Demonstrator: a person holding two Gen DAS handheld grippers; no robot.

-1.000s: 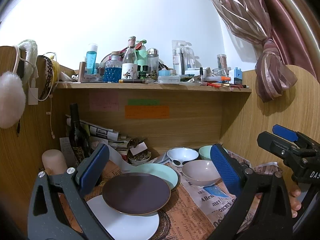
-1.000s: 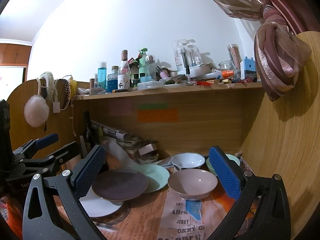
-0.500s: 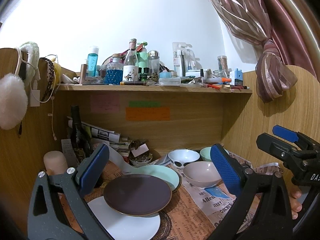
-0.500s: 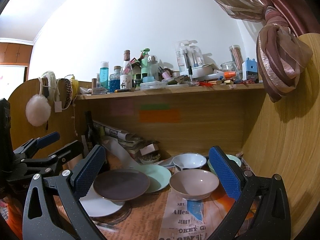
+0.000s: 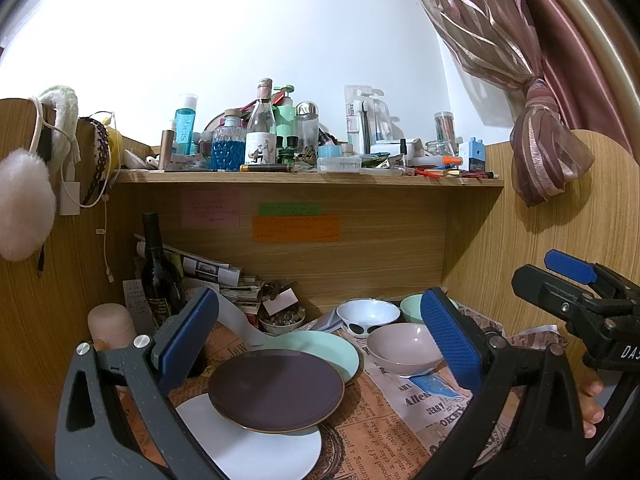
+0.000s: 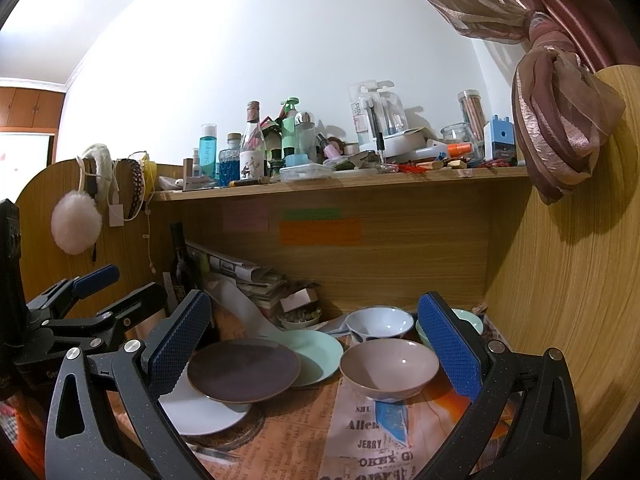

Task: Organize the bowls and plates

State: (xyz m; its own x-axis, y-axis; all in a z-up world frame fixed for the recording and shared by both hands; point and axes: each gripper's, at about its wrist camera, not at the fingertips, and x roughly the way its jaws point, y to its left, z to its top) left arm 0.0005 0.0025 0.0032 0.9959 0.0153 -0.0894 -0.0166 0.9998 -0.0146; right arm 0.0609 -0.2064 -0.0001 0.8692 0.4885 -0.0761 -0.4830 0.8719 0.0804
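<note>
A dark purple plate [image 5: 276, 394] lies overlapping a white plate [image 5: 248, 444] and a mint green plate [image 5: 320, 348] on the newspaper-covered desk. A pinkish bowl [image 5: 404, 350], a white spotted bowl [image 5: 368, 314] and a mint bowl [image 5: 412, 308] sit to the right. My left gripper [image 5: 320, 340] is open and empty above the plates. My right gripper [image 6: 316, 344] is open and empty, hovering before the purple plate [image 6: 244, 370] and pinkish bowl [image 6: 390, 368]. Each gripper shows in the other's view, the right one [image 5: 580, 292] at the right and the left one [image 6: 92, 304] at the left.
A dark wine bottle [image 5: 158, 276], stacked papers [image 5: 208, 272] and a small dish of trinkets [image 5: 282, 320] stand at the back. A cluttered shelf [image 5: 304, 178] runs above. Wooden side panels [image 6: 560, 300] close in left and right. A pink cylinder [image 5: 110, 322] stands at the left.
Both grippers have drifted slightly; the views shift a little. Nothing on the desk has moved.
</note>
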